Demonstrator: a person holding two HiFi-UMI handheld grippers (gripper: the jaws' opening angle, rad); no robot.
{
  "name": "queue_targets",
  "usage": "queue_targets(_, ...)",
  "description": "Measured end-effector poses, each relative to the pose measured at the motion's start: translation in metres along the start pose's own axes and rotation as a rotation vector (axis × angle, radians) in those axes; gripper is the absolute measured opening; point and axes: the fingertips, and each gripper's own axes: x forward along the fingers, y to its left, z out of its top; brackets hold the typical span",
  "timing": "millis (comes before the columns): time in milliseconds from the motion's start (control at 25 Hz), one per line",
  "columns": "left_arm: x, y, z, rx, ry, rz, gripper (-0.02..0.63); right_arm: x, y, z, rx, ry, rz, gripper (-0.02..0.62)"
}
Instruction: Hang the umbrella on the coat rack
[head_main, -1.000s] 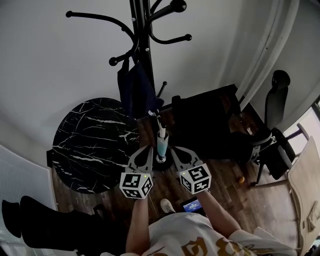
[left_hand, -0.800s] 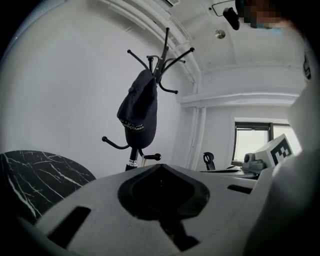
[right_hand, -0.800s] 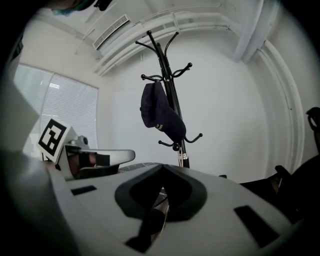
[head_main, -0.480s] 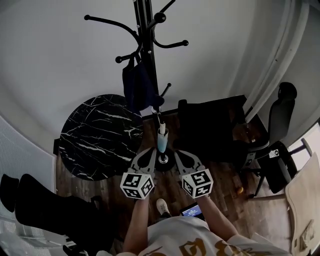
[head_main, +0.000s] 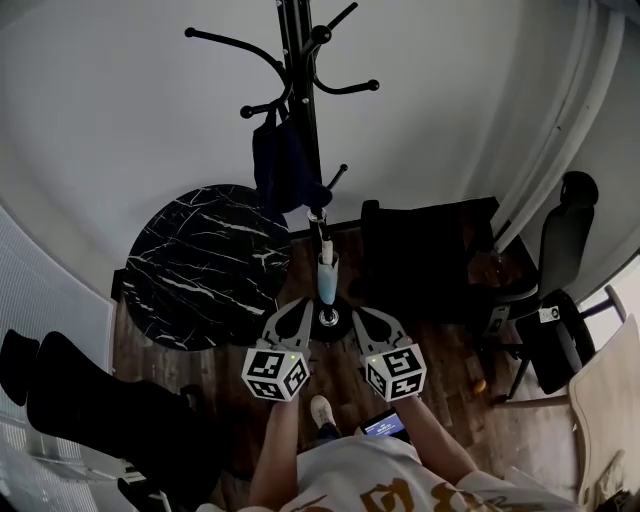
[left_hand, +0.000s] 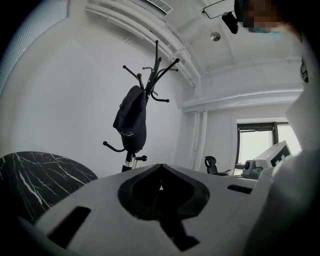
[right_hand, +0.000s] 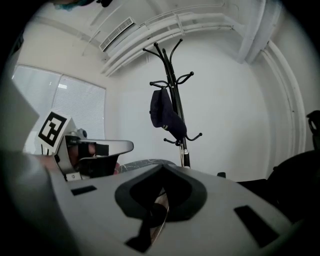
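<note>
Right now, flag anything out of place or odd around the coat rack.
Nothing stands out. The navy umbrella hangs from the coat rack, close along its pole, with the handle end pointing down. Nothing looks damaged, spilled or fallen.

- plain white walls (head_main: 120, 100) all round; soft, even daylight
- floor (head_main: 440, 365) is dark wood planks
- round black table (head_main: 200, 270) with white marble veining, right up against the wall
- to its right a dark desk (head_main: 430, 250), too murky to make out much; black office chair (head_main: 562, 235) just past it
- bright window (left_hand: 255, 145) in the left gripper view; another with slatted blinds (right_hand: 75, 100) in the right gripper view
- long vent (right_hand: 117, 30) set in the white ceiling (right_hand: 210, 17)
</note>
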Motion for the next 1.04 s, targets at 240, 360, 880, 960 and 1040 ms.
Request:
queue_targets(240, -0.001, -0.004, -0.006, 0.01, 0.004, 0.008, 0.02, -0.009, -0.005, 0.0, -0.008, -0.004, -0.016, 0.011)
queue_targets(360, 0.001, -0.005, -0.005, 0.006, 0.0, 0.007, 0.02, -0.01, -0.007, 0.001, -0.01, -0.004, -0.022, 0.011)
queue_targets(880, 0.003, 0.001, -0.005, 0.018, 0.008, 0.008, 0.02, -0.003, -0.009, 0.002, -0.006, -0.011, -0.03, 0.011)
queue_targets(960, 0.003, 0.003, -0.005, 0.019, 0.008, 0.009, 0.02, 0.0, -0.008, 0.003, -0.007, -0.012, -0.028, 0.011)
queue_targets(1040, 0.004, 0.006, -0.004, 0.019, 0.009, 0.011, 0.02, 0.003, -0.007, 0.003, -0.008, -0.013, -0.025, 0.011)
